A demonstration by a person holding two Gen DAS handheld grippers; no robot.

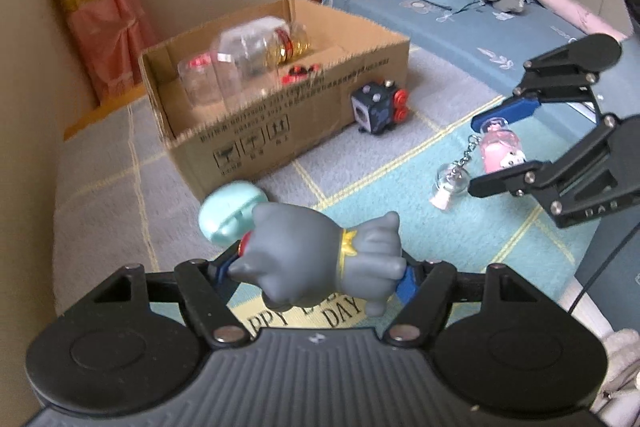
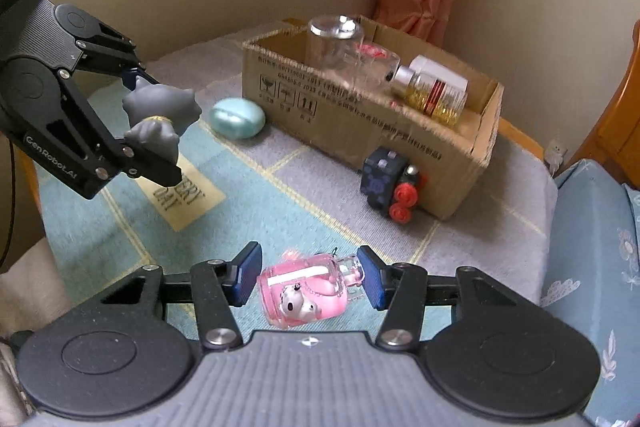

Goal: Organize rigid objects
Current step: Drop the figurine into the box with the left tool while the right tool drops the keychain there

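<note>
My left gripper (image 1: 316,273) is shut on a grey cat-like figurine (image 1: 320,259) with a yellow collar, held off the mat. From the right wrist view the same figurine (image 2: 160,115) sits between the left gripper's (image 2: 156,125) pads at the upper left. My right gripper (image 2: 310,275) is shut on a small pink bottle (image 2: 304,287) lying sideways, pads on its base and its cap. In the left wrist view that pink bottle (image 1: 500,147) hangs in the right gripper (image 1: 478,155), with a chain and clear globe charm (image 1: 450,183) dangling below.
An open cardboard box (image 1: 280,131) holding clear jars and gold-filled bottles stands on the checked mat (image 1: 460,235). A dark cube toy with red wheels (image 1: 380,107) leans against the box. A teal oval case (image 1: 228,211) lies near it. A blue bed (image 1: 480,19) is on the right.
</note>
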